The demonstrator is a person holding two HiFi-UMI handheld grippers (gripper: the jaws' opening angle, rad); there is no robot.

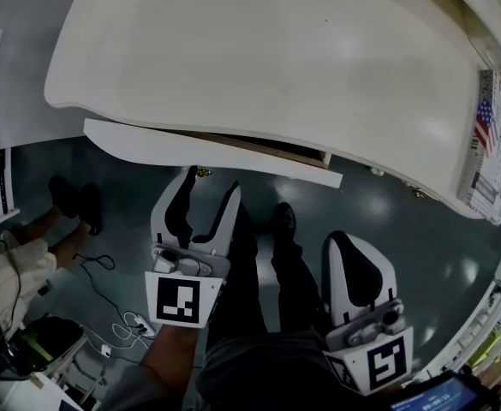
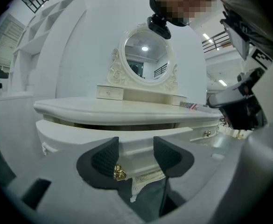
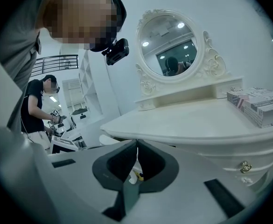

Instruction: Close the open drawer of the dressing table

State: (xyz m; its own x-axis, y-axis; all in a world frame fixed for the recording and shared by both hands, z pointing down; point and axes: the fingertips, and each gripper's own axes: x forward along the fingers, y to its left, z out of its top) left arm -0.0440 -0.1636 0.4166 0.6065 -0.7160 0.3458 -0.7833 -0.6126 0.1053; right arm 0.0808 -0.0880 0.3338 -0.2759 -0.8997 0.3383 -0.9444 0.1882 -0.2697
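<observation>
Dull grey-green floor (image 1: 387, 204) under a white desk (image 1: 259, 58) with a curved top. Below that top, drawer (image 1: 207, 148) standing partway out, its long white front clear of the desk's edge, with a dark gap behind it. At the lower edge of the drawer front, a small gold handle (image 1: 203, 171).

Just before that front, left gripper (image 1: 209, 188) held up, fingers spread wide, with nothing gripped and only the drawer front visible beyond them. In the left gripper view, gold handle just beside the inner edge of the left finger; touching the drawer or not, impossible to tell.

Lower and further right, right gripper (image 1: 340, 240), well apart from the drawer, fingers pressed together tip to tip and empty.

At the back of the desk, oval mirror (image 2: 144, 55) in a carved white frame above a low shelf (image 2: 141, 93). On the right end of the desk, box (image 1: 494, 144) printed with a flag. On the floor at the left, tangled cables (image 1: 104, 294) and someone's dark shoes (image 1: 74, 202).
</observation>
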